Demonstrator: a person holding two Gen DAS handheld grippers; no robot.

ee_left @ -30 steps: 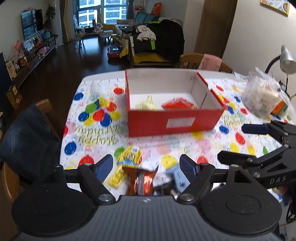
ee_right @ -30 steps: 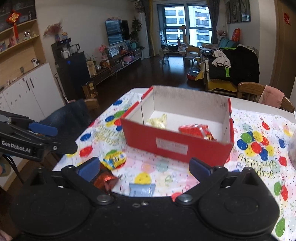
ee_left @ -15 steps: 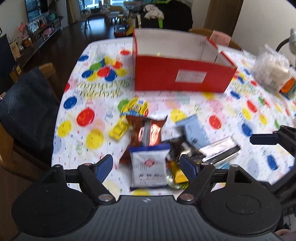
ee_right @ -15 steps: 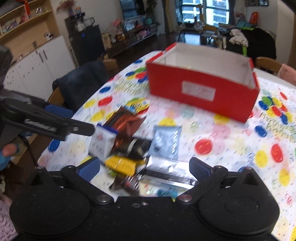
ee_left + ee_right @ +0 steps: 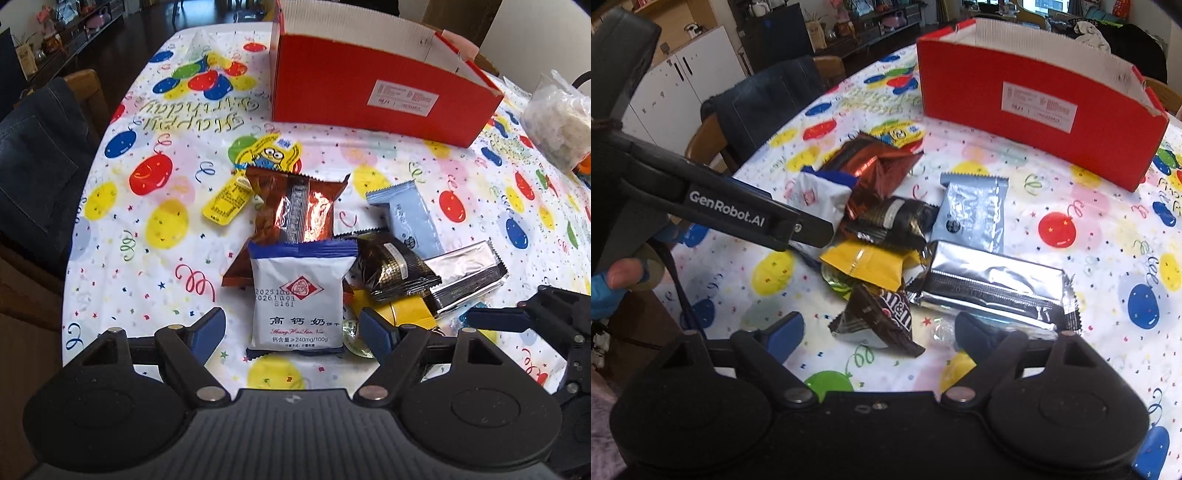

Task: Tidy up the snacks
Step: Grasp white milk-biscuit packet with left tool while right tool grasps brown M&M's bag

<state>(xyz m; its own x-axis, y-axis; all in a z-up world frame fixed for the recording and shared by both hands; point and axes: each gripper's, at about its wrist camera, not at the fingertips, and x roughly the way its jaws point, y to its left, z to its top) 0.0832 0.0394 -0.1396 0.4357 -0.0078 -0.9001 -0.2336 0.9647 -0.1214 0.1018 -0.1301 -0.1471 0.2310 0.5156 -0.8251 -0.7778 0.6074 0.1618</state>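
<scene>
A pile of snack packets lies on the balloon tablecloth. My left gripper point(image 5: 293, 330) is open, its fingers either side of the near end of a white and blue biscuit packet point(image 5: 301, 295). My right gripper point(image 5: 879, 330) is open, straddling a brown M&M's bag point(image 5: 882, 319). Beside it lie a silver bar point(image 5: 993, 288), a yellow packet point(image 5: 868, 264), a black packet point(image 5: 890, 221), a pale blue packet point(image 5: 973, 212) and a brown foil bag point(image 5: 295, 210). A red open box point(image 5: 376, 88) stands beyond the pile.
A yellow minion packet point(image 5: 271, 155) and a small yellow sachet point(image 5: 227, 201) lie left of the pile. A clear bag of white items point(image 5: 557, 118) sits at the far right. A chair with a dark jacket point(image 5: 33, 162) stands at the table's left edge.
Both grippers have pulled back from the red box and tilted down over the snack pile, coming low around the nearest packets. Both stay open.
</scene>
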